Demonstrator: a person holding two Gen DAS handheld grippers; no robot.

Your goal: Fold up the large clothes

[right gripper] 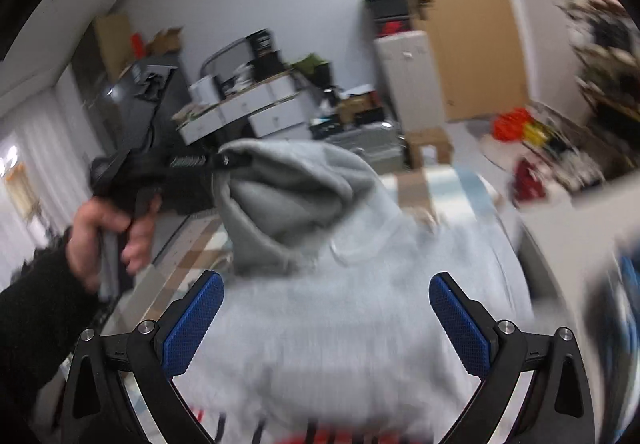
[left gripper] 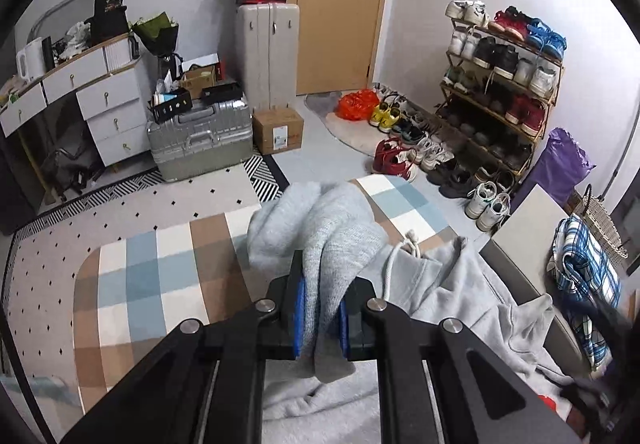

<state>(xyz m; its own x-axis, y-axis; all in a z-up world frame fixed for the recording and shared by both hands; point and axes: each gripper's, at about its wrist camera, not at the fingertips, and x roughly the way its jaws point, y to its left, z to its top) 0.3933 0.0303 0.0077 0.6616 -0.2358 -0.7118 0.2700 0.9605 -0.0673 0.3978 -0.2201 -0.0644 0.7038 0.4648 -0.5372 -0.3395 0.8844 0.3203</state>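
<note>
we're clamping the left gripper [left gripper: 321, 318] on a fold of the grey hoodie [left gripper: 460, 296] | right gripper [right gripper: 326, 320] hanging wide apart just above it | wicker basket [left gripper: 604, 228] off to the right, contents hidden

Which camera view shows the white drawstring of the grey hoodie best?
The left wrist view: the drawstring lies sharp and unobstructed on the grey hoodie. In the right wrist view, motion blur leaves only a faint loop.
</note>
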